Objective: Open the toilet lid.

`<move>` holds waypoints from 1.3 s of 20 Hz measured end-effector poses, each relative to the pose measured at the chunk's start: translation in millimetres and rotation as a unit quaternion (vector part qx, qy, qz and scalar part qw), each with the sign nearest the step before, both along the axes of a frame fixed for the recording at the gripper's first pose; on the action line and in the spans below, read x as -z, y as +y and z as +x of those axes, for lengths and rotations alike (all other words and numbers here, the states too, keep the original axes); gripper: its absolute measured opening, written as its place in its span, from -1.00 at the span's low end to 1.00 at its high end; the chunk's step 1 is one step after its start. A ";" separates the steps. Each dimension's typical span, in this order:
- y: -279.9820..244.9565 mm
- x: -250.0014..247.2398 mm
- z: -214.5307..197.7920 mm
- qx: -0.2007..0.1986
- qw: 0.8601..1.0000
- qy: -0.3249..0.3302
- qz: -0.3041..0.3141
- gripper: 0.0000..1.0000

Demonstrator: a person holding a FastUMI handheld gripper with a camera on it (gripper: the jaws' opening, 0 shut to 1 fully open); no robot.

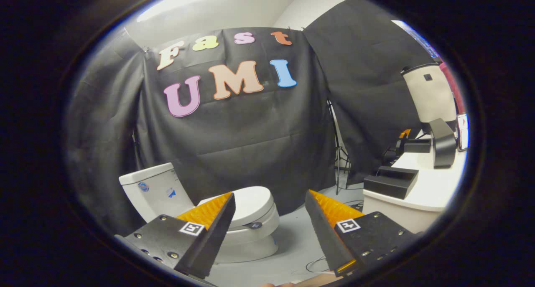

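Note:
A white toilet (pixel 246 232) stands on the floor against the black cloth wall, its tank (pixel 152 191) at the back left. Its lid (pixel 250 203) lies flat and closed on the bowl. My gripper (pixel 269 195) is open, with nothing between its fingers. The left finger (pixel 215 224) overlaps the lid's left part in the picture. The toilet is still some way beyond the fingertips, lower and to the left of the gap.
A white table (pixel 422 191) at the right carries black boxes (pixel 391 180) and a dark stand (pixel 443 143). A thin tripod (pixel 336 153) stands by the cloth between toilet and table. Cables (pixel 317 264) lie on the grey floor ahead of the right finger.

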State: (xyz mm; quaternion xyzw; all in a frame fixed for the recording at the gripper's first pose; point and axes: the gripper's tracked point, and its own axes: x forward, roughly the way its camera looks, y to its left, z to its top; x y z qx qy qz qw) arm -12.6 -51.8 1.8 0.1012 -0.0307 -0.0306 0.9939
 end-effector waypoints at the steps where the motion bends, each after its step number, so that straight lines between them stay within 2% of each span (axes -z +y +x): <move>1: -1.0 1.8 1.1 0.000 1.000 0.005 0.004 0.98; 16: -1.4 8.7 9.8 -0.002 1.000 0.026 0.013 0.98; 19: -5.1 0.4 9.3 0.010 1.000 0.006 0.020 0.98; 22: -8.8 -8.5 18.8 0.047 0.999 -0.005 0.004 0.97; 24: 9.9 -26.2 31.6 0.036 0.999 -0.033 0.008 0.97; 26: 24.0 -44.3 51.2 0.017 0.995 -0.076 0.057 0.97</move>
